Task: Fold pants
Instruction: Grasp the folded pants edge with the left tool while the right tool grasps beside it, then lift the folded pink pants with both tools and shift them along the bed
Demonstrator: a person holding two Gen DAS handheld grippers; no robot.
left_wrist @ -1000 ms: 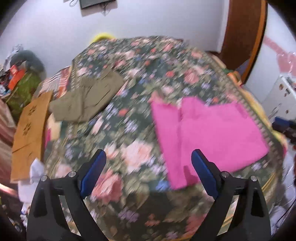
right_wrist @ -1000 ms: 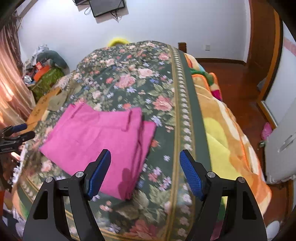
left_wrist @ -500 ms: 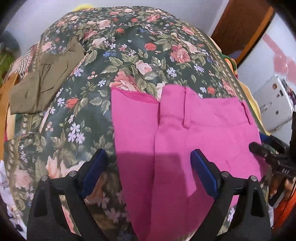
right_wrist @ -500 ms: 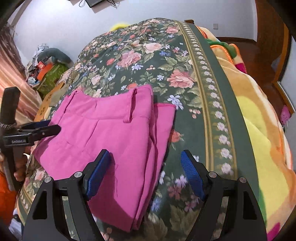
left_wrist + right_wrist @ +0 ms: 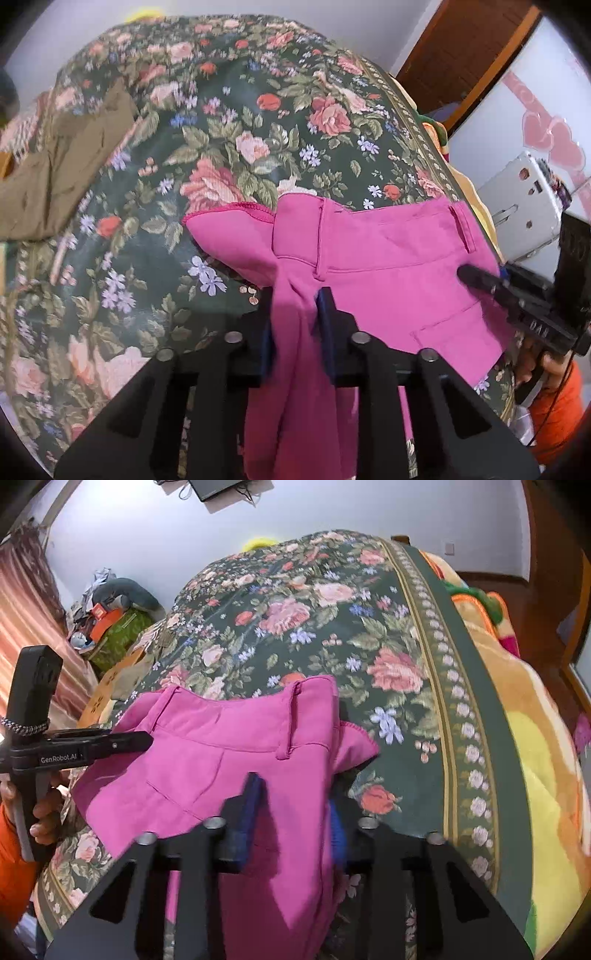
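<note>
Both grippers have closed since half a second ago, when each hovered with fingers spread above the cloth. The left gripper (image 5: 295, 321) now pinches a bunched ridge of the pink pants (image 5: 388, 266) between its blue pads, and the right gripper (image 5: 291, 812) clamps another fold of the same garment at its near edge. The pants lie on the near part of the floral bedspread (image 5: 258, 110), already doubled, with the waistband and belt loops toward the far side and one hemmed leg end showing beyond it. Fabric has risen off the bed at both grips, and the garment hangs down between the fingers toward the cameras. This suggests that the grasp phase is finished and that the next fold, probably carrying the held near edge toward the waistband, can begin; a grip that misses some layers could let the stack shift. Count: one pair of pink pants, two grippers, one bedspread, one olive garment (image 5: 62, 177) lying well apart at the far left, and one orange-and-yellow blanket (image 5: 535, 738) along the right edge of the bed.
</note>
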